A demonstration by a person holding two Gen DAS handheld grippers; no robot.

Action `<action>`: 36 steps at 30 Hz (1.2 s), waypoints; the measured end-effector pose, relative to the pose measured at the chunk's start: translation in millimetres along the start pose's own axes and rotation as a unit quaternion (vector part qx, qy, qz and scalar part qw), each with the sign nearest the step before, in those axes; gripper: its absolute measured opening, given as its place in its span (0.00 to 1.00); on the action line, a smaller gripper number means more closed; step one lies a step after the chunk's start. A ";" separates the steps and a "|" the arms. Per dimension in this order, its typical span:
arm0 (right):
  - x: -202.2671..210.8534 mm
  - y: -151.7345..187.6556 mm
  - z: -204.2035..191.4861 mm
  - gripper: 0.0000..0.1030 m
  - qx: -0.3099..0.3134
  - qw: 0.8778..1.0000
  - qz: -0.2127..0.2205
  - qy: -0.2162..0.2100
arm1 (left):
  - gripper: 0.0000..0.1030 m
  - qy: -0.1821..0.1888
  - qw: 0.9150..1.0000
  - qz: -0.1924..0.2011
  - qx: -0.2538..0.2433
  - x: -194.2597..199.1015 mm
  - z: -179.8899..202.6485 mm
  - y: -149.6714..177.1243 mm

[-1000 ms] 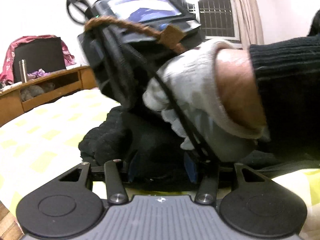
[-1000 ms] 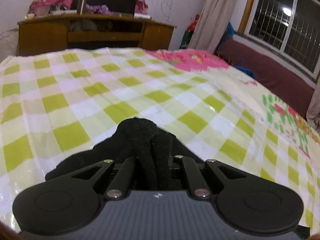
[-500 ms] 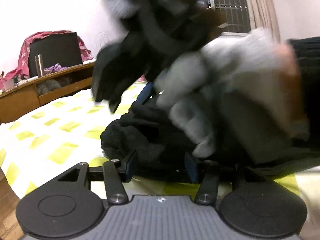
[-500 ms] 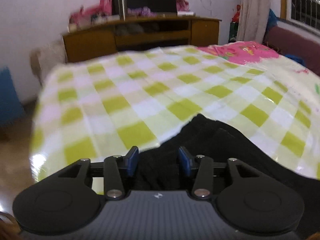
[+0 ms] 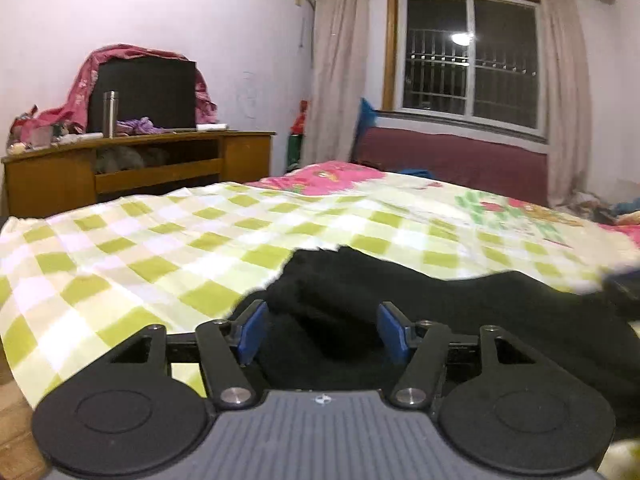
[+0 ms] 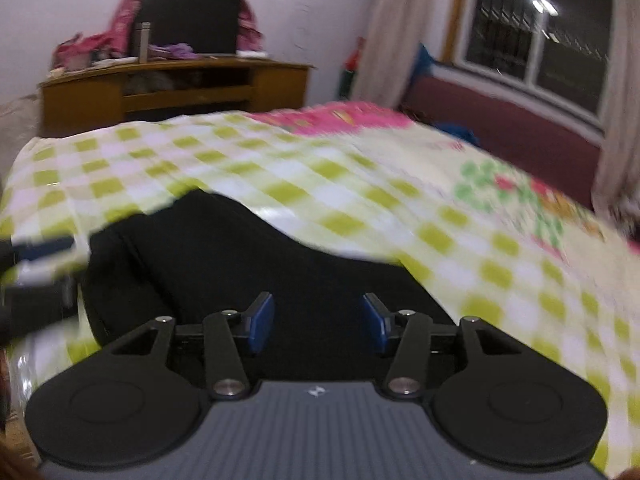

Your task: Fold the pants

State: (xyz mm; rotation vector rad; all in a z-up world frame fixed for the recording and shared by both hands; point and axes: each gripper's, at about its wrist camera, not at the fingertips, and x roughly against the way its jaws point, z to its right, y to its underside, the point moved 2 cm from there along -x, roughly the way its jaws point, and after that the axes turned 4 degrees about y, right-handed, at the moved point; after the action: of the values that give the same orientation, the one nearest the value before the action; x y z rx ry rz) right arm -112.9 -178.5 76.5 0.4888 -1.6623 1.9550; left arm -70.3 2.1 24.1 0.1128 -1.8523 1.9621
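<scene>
Indoor night shots, warm-dim room light, fisheye on both my wrist views.
Left view mostly sharp; lamp glare reflected in the dark window (image 5: 460, 38); black pants (image 5: 400, 288) read as a detail-less mass. Right view smeared by motion blur, checked bedsheet (image 6: 320, 176) streaked. Edges bend, corners vignette black.

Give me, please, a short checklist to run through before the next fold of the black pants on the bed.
1. Left gripper free of cloth: ok, jaws have just been opening, apart, black pants below them.
2. Right gripper released: ok, jaws have just opened, nothing pinched.
3. Pants lying on the checked bedspread: ok.
4. Pants flat, without bunching: not ok, a fold stands up.
5. Fold edges aligned: cannot tell, right view blurred.
</scene>
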 end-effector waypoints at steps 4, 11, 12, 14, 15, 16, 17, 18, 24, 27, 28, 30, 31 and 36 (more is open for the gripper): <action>0.1 14.1 18.3 0.49 -0.017 1.000 -0.007 -0.006 | 0.72 -0.020 0.997 -0.031 -0.069 -42.9 5.8 -16.3; -8.0 28.3 -16.0 0.52 0.041 0.995 0.023 -0.084 | 0.80 -0.014 0.981 -0.116 -0.154 -93.7 13.0 -9.0; -11.5 29.8 -27.2 0.52 0.062 0.993 0.034 -0.090 | 0.83 -0.017 0.979 -0.117 -0.167 -94.2 15.3 -7.6; -20.4 30.3 -48.9 0.52 0.098 0.988 0.045 -0.107 | 0.86 -0.028 0.974 -0.121 -0.191 -97.4 19.6 -6.8; -25.6 29.5 -59.1 0.52 0.112 0.986 0.050 -0.112 | 0.84 -0.026 0.972 -0.125 -0.197 -97.6 20.6 -7.1; -30.3 28.1 -69.0 0.52 0.126 0.984 0.055 -0.116 | 0.76 -0.022 0.971 -0.128 -0.201 -96.6 21.2 -7.7; -35.7 26.9 -79.1 0.53 0.145 0.982 0.057 -0.109 | 0.71 -0.014 0.970 -0.131 -0.206 -95.5 21.9 -8.1; -42.4 26.0 -88.5 0.53 0.167 0.980 0.058 -0.097 | 0.67 -0.015 0.968 -0.133 -0.214 -95.2 23.6 -7.8; -66.2 20.8 -109.3 0.53 0.191 0.976 0.061 -0.081 | 0.67 0.009 0.971 -0.147 -0.190 -96.7 6.1 -15.3; -73.6 19.0 -114.5 0.52 0.205 0.974 0.068 -0.061 | 0.79 -0.001 0.965 -0.143 -0.220 -102.1 8.9 -8.1; -77.7 18.7 -115.7 0.50 0.206 0.975 0.065 -0.057 | 0.78 0.003 0.964 -0.146 -0.223 -105.6 9.2 -5.7; -85.2 14.7 -112.2 0.39 0.183 0.980 0.046 -0.059 | 0.62 0.031 0.965 -0.161 -0.205 -109.9 4.8 -7.7; -87.2 11.0 -107.6 0.30 0.163 0.984 0.037 -0.067 | 0.49 0.043 0.966 -0.168 -0.194 -110.1 2.2 -11.1; -83.3 -2.3 -91.1 0.09 0.090 0.990 0.007 -0.113 | 0.33 0.068 0.968 -0.167 -0.173 -103.7 -9.1 -26.1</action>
State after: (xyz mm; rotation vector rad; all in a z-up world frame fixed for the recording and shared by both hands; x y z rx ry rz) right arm -39.6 -101.9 13.4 0.7938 -1.6315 2.1380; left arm 34.7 -15.3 11.2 0.1670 -1.9114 1.3685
